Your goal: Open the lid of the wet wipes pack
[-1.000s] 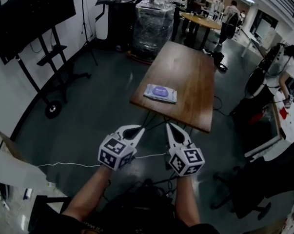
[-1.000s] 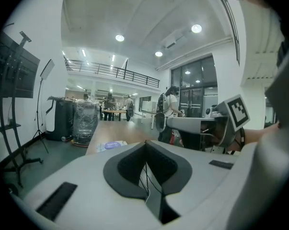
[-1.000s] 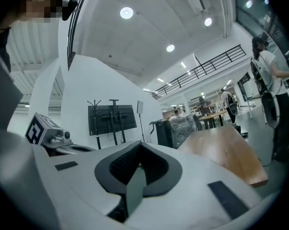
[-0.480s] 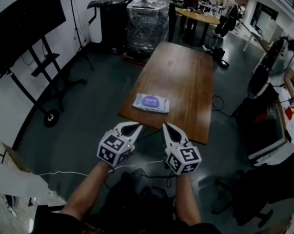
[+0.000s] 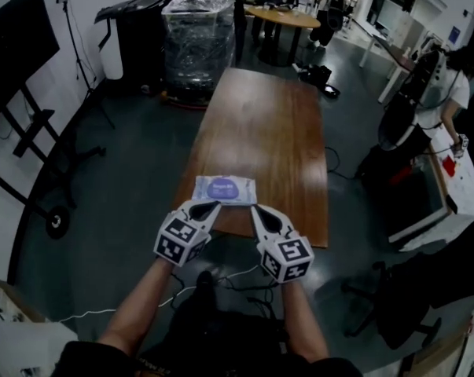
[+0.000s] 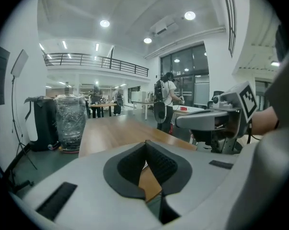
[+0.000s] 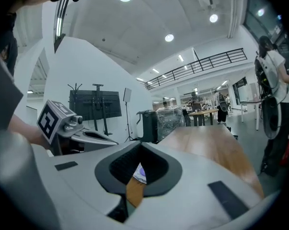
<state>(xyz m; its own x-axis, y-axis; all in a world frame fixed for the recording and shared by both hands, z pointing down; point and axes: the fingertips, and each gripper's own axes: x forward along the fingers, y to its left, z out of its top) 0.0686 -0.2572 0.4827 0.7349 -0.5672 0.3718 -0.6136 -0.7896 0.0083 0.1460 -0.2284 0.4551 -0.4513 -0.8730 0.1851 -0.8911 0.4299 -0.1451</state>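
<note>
The wet wipes pack [image 5: 225, 189], white with a purple lid label, lies flat near the front edge of the long wooden table [image 5: 276, 124]. My left gripper [image 5: 208, 207] is shut and empty, its tip just short of the pack's near left side. At the table's front edge my right gripper [image 5: 256, 212] is also shut and empty, just off the pack's near right corner. In the right gripper view a sliver of the pack [image 7: 140, 173] shows below the closed jaws [image 7: 140, 146]. The left gripper view shows closed jaws [image 6: 145, 143] over the tabletop [image 6: 110, 131].
A plastic-wrapped stack [image 5: 193, 38] stands beyond the table's far end. A person [image 5: 445, 93] is at a desk to the right, with an office chair [image 5: 409, 297] nearer. Cables [image 5: 237, 277] lie on the floor under my arms. A screen stand [image 5: 16, 69] is on the left.
The table and the pack have come much closer. Both shut grippers moved forward together, from over the floor to the table's front edge by the pack.
</note>
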